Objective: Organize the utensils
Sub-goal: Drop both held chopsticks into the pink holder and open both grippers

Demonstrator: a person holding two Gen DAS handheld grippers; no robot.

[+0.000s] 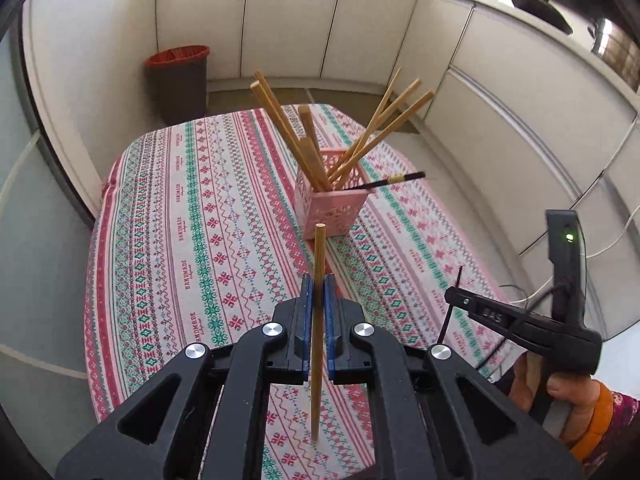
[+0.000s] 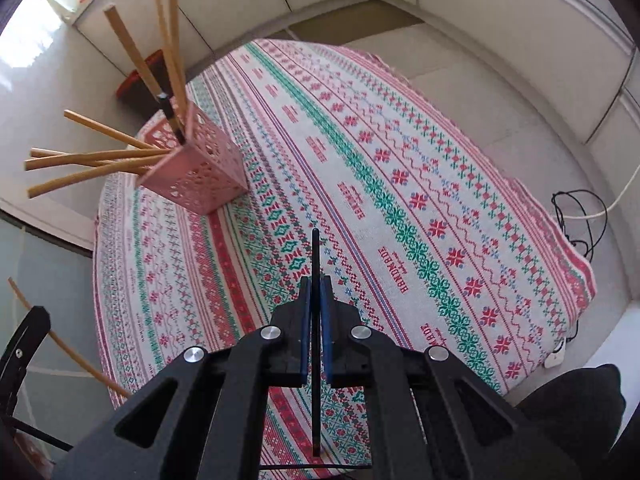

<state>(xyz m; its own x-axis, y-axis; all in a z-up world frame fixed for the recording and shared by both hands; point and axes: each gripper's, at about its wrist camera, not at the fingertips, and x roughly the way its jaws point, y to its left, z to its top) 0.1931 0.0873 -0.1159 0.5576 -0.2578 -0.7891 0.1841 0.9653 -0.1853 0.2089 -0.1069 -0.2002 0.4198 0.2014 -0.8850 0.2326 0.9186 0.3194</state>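
Left wrist view: left gripper (image 1: 319,300) has its blue pads clamped on a wooden chopstick (image 1: 318,320), gripped near mid-length, the stick running up between the jaws with its round end pointing toward the basket.
Right wrist view: right gripper (image 2: 316,304) has its jaws pressed together on a black chopstick (image 2: 315,340), also taken near the middle.
Handling: both sticks look light, stiff and slender; the black one appears smooth and probably slippery, so a mid-length grip with pads flat on the shaft seems wise to stop it pivoting.
Basket: pink basket (image 1: 330,200), square, pierced plastic lattice, stands near the far edge of the table; likely light enough to tip if knocked.
Contents: several wooden chopsticks (image 1: 280,120) lean fanned out of it, plus one black stick with a gold band (image 1: 394,180).
Surface: tablecloth (image 1: 192,220), woven-look stripes of red, green and pink motifs, lies flat.
Background: dark bin with a red liner (image 1: 178,80) stands on the floor beyond the far edge.
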